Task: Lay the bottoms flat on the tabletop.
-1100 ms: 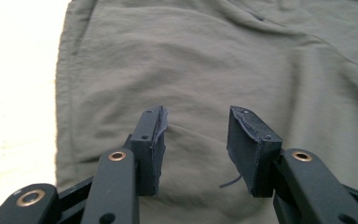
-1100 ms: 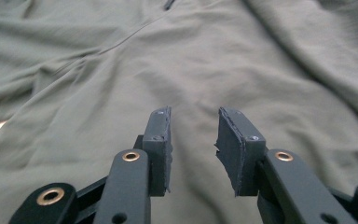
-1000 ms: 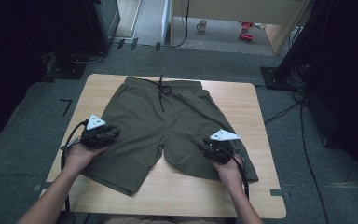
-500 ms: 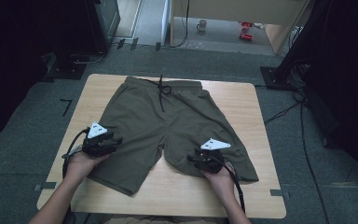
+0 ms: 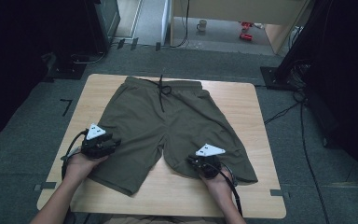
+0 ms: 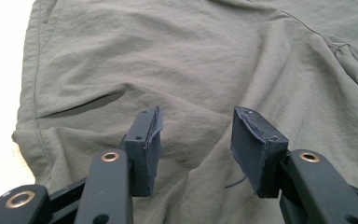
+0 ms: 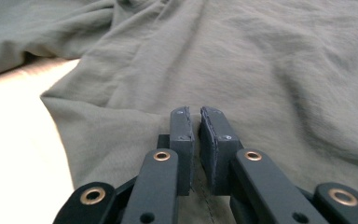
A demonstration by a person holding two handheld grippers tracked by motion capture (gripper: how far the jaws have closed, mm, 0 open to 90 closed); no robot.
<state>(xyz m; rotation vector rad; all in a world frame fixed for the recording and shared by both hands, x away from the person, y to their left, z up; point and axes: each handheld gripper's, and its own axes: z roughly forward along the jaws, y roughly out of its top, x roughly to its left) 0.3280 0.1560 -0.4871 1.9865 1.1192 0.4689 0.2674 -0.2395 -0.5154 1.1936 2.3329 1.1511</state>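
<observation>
Olive shorts (image 5: 168,126) lay spread flat on the wooden worktop (image 5: 256,116), waistband away from the person. The left gripper (image 6: 196,135) hovered over one leg, jaws about half apart with nothing between them. The right gripper (image 7: 195,135) had just been closing, its jaws nearly together over the other leg's hem.

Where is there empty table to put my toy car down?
Bare table runs along the right edge beside the shorts, along the left edge, and across the near edge. The notch between the two legs is small. Mid-table is covered; the left gripper and right gripper crowd the hems.
</observation>
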